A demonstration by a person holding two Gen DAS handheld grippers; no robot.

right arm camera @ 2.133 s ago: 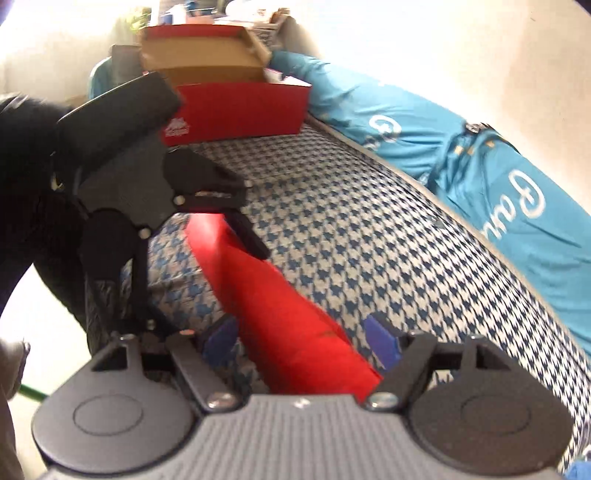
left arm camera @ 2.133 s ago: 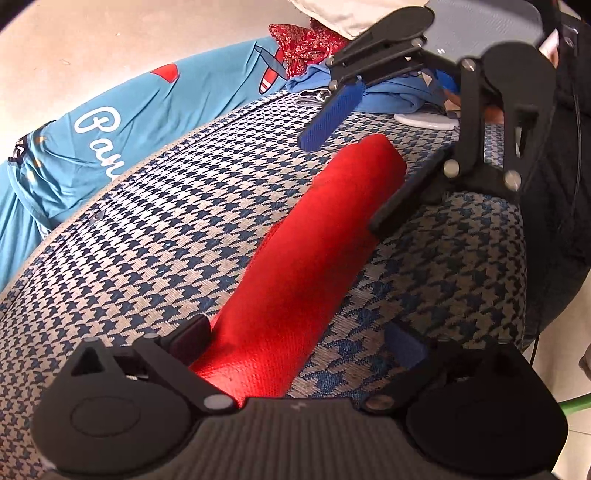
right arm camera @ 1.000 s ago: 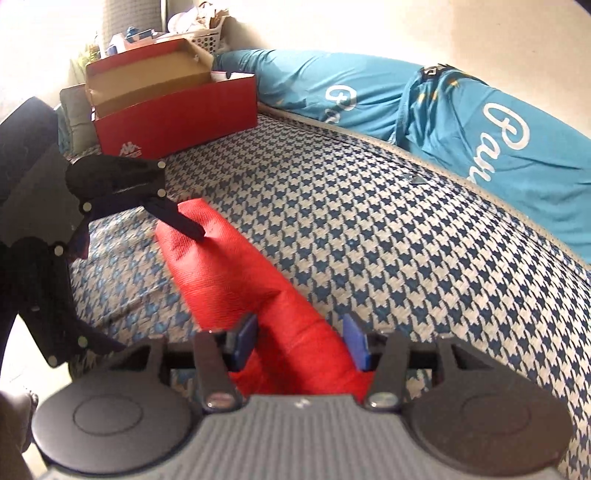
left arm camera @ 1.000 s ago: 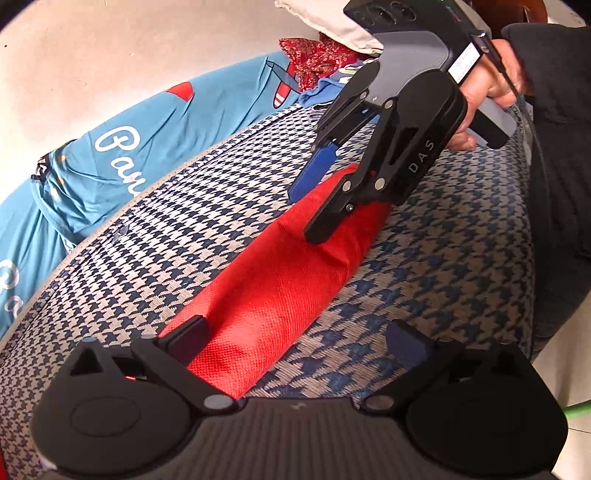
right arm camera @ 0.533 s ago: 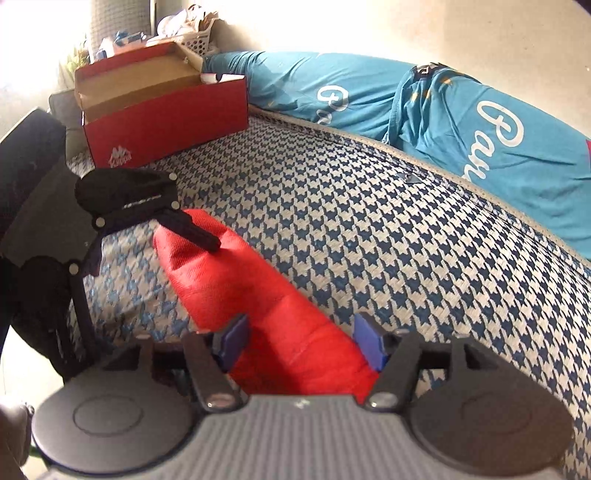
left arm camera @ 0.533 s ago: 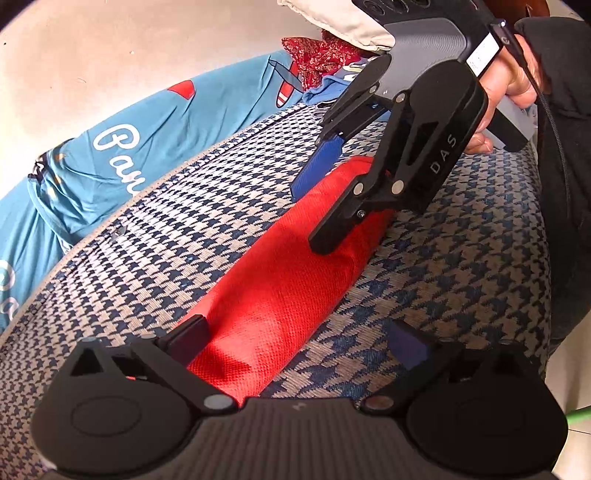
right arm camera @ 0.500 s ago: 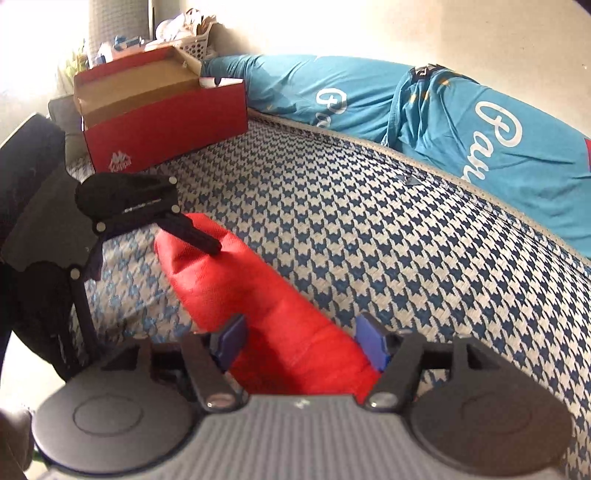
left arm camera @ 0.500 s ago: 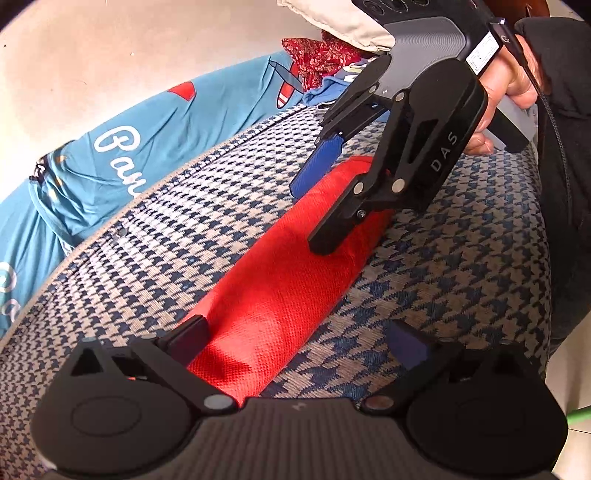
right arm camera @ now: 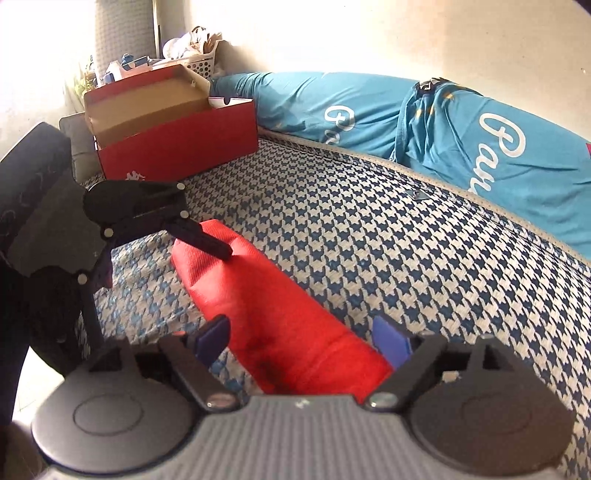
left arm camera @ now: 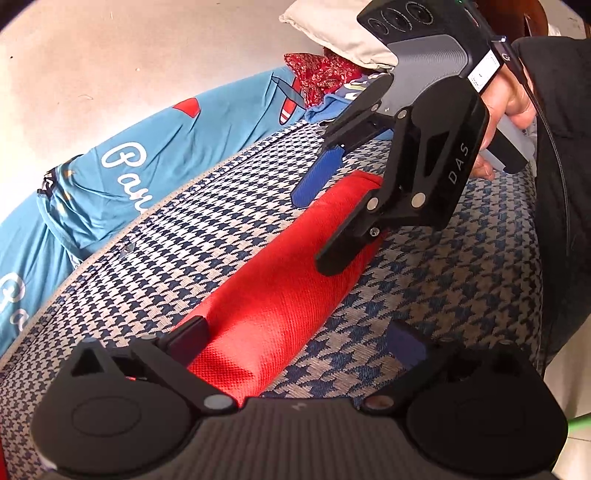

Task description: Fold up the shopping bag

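Note:
The red shopping bag (left arm camera: 280, 288) lies folded into a long narrow strip on the blue-and-white houndstooth cover (left arm camera: 166, 251). My left gripper (left arm camera: 297, 339) stands open around one end; the bag rests against its left finger and leaves a wide gap to the right one. At the far end my right gripper (left arm camera: 330, 210) straddles the bag. In the right wrist view its jaws (right arm camera: 301, 341) are opening with the bag (right arm camera: 273, 306) between them, pads off the fabric on the left side. The left gripper (right arm camera: 162, 266) shows at the strip's far end.
An open red shoebox (right arm camera: 177, 144) stands at the back left of the cover. Teal jerseys (right arm camera: 480, 147) lie along the wall. A white pillow (left arm camera: 332, 29) and red patterned cloth (left arm camera: 321, 74) sit behind. A hand (left arm camera: 509, 99) holds the right gripper; the cover's edge (left arm camera: 532, 258) drops off beside it.
The right gripper's jaws, pinched on the bag's end a second ago, have spread apart. The bag lies where it was. The left gripper has kept its place.

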